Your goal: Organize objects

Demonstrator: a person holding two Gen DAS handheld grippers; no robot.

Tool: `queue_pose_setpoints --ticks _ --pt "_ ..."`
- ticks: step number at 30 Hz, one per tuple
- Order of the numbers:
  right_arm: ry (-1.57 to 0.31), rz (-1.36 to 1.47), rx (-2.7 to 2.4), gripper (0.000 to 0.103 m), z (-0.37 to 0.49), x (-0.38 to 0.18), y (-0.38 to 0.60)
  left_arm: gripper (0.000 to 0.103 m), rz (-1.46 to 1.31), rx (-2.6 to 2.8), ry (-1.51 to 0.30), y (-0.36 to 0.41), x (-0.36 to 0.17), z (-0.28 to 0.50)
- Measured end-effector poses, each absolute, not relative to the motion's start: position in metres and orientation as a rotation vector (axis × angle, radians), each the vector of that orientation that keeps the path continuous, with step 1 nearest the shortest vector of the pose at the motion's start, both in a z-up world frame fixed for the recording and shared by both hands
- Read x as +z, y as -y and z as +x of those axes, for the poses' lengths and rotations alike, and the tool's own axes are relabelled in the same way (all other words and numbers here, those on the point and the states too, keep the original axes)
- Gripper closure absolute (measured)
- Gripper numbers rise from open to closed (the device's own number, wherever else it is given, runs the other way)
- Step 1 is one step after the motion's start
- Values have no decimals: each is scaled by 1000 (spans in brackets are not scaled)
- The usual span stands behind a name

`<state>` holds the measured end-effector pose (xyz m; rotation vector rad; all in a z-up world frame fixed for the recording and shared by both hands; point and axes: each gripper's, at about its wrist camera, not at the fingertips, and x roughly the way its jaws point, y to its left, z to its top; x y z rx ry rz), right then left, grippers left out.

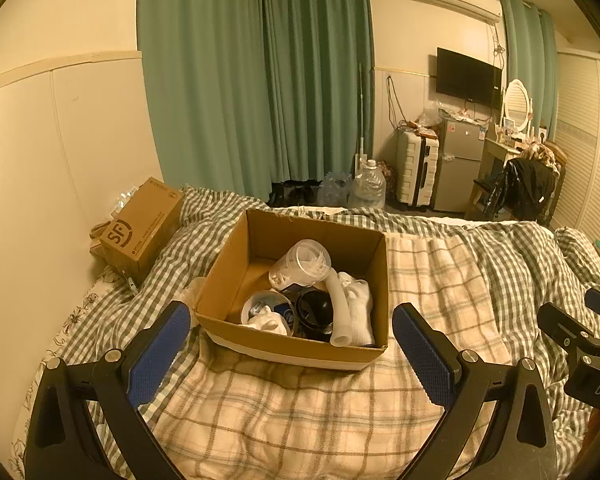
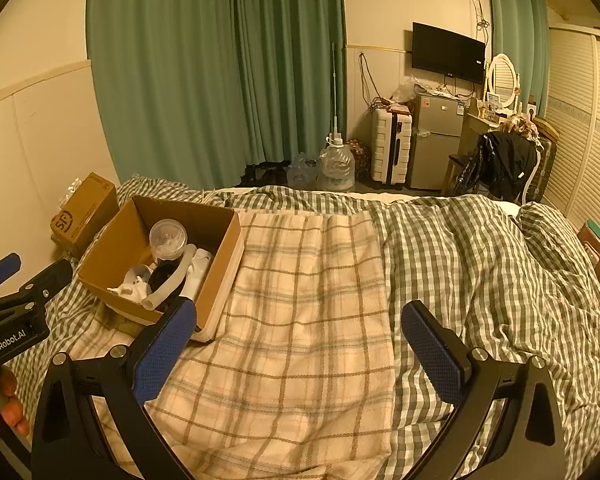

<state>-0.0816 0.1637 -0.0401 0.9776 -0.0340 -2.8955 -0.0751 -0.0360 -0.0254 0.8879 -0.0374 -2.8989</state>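
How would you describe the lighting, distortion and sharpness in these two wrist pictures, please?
Left wrist view: warm yellow indoor light, dark fisheye corners, strongly bowed walls; the open box is fairly sharp, with deep shadow inside it around the black cup. Right wrist view: same yellow cast and bending at the edges; the plaid blanket is evenly lit, with no glare, and the television is small and soft.

We see both views in dim, warm yellow indoor light that tints the walls (image 1: pixel 60 160) amber; its source lies outside the frames. The curtains (image 1: pixel 256 80) are drawn. Shadows are soft, deepest inside the box (image 1: pixel 260 240) and in the folds of the blanket (image 2: pixel 300 320). Fisheye distortion bends the wall lines, and black vignetting rounds the corners. Focus holds across the middle; the far corner by the TV (image 2: pixel 448 52) looks grainy.
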Motion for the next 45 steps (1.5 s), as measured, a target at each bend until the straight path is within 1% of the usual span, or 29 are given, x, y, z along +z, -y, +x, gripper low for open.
queue_pose_setpoints --ticks 6,45 --pt "29 974 -2896 0 -81 -39 -162 0 894 -2905 14 38 -24 -74" --pt "26 980 -2882 0 -82 -39 -160 0 915 -2883 17 39 -29 -77"
